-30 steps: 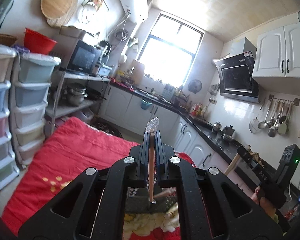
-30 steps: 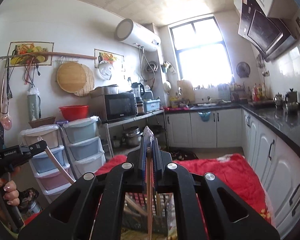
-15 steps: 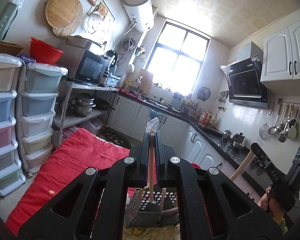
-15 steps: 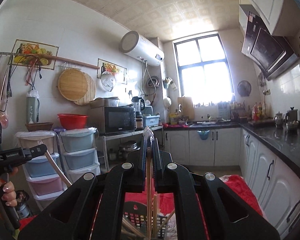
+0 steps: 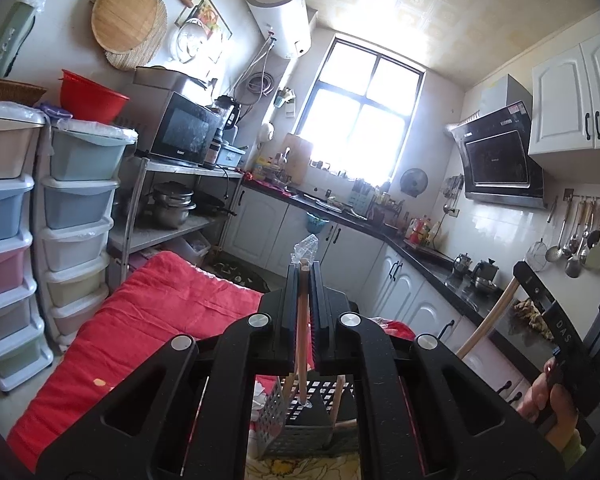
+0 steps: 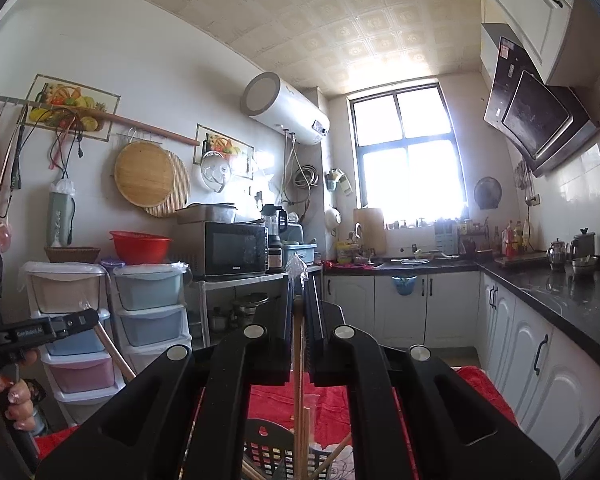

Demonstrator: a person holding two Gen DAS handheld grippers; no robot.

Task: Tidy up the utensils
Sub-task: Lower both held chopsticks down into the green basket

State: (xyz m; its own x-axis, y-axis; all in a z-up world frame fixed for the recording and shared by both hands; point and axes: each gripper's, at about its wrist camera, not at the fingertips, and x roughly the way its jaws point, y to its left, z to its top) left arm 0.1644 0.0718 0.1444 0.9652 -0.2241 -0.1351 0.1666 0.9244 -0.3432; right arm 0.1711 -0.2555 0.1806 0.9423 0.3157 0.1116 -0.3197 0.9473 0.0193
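My left gripper (image 5: 305,270) is shut on a wooden chopstick (image 5: 302,344) that hangs down over a grey perforated utensil basket (image 5: 300,424); clear wrapping sticks out above the tips. My right gripper (image 6: 299,280) is shut on another wooden chopstick (image 6: 298,380) above the same dark basket (image 6: 276,452), which holds several chopsticks. Each gripper shows in the other's view: the right one (image 5: 540,296) with its stick at the right edge, the left one (image 6: 84,320) at the left edge.
The basket stands on a table with a red cloth (image 5: 160,312). Stacked plastic drawers (image 5: 76,208) and a shelf with a microwave (image 5: 184,132) are on the left. A black counter (image 6: 560,292) with white cabinets runs along the right, under the window.
Both grippers have tilted upward, so more wall and ceiling show and the basket sits lower in both views. Both stay shut on their chopsticks.
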